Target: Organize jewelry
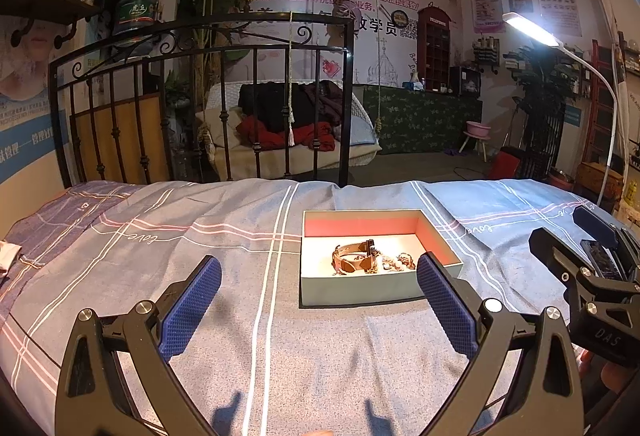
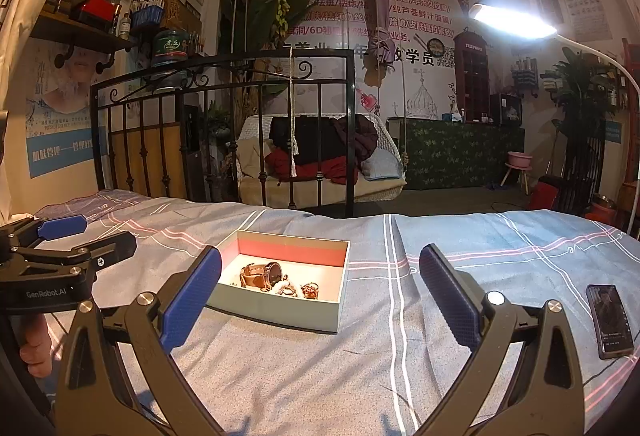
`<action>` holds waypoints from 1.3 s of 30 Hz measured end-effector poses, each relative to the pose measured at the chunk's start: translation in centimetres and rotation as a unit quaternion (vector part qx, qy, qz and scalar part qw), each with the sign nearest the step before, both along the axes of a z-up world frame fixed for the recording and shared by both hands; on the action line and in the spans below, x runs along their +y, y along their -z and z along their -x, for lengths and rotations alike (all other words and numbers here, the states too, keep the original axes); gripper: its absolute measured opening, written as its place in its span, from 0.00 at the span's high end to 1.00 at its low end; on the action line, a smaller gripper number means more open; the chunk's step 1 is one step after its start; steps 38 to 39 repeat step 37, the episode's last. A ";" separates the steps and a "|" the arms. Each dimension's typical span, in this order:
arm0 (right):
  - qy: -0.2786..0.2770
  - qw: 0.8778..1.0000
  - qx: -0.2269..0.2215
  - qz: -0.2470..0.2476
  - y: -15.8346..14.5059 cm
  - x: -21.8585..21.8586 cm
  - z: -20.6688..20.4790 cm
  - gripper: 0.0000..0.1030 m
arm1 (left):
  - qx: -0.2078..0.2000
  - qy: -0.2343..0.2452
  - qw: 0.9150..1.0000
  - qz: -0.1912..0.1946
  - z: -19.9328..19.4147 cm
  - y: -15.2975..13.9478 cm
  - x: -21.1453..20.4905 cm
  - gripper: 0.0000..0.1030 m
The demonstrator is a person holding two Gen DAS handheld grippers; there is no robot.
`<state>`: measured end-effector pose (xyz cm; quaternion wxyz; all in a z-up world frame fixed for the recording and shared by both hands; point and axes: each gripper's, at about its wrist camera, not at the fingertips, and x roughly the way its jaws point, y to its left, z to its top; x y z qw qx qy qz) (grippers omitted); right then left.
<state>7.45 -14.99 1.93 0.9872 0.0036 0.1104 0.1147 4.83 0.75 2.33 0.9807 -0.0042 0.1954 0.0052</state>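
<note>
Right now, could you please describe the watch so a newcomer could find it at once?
On the plaid bedspread sits an open box with a pink lining. The watch lies at its left, the only piece with a brown leather strap and dark round face, bigger than the small trinkets beside it.

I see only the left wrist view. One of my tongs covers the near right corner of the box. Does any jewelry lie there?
Observer: In the right wrist view, the small brown piece is the last one toward that side. Past it, the floor of the box looks bare.
Operator: Does the watch face point up?
Observer: It seems not. The watch lies on its side, with its round dark face standing on edge.
Operator: Do the right tongs hold something?
Observer: No. The right tongs are wide open with nothing between them.
</note>
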 end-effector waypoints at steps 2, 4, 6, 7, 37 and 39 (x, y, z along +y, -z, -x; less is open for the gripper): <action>0.000 1.000 0.000 0.001 0.0 0.0 0.0 0.05 | 0.003 0.001 1.000 0.000 0.0 0.1 0.0 0.06; 0.000 1.000 0.001 0.000 0.0 0.0 0.0 0.05 | 0.006 0.003 1.000 0.002 0.0 0.1 0.1 0.07; 0.000 1.000 0.002 0.000 0.0 0.0 0.0 0.05 | 0.007 0.002 1.000 0.003 0.0 0.0 0.0 0.07; -0.001 1.000 0.002 0.000 0.0 0.0 0.0 0.05 | 0.008 0.003 1.000 0.003 -0.1 0.0 0.0 0.06; -0.004 1.000 0.006 0.000 0.3 0.2 0.4 0.05 | 0.022 0.021 1.000 -0.007 -0.1 0.3 -1.2 0.06; -0.004 1.000 0.006 0.000 0.3 0.2 0.4 0.05 | 0.022 0.021 1.000 -0.007 -0.1 0.3 -1.2 0.06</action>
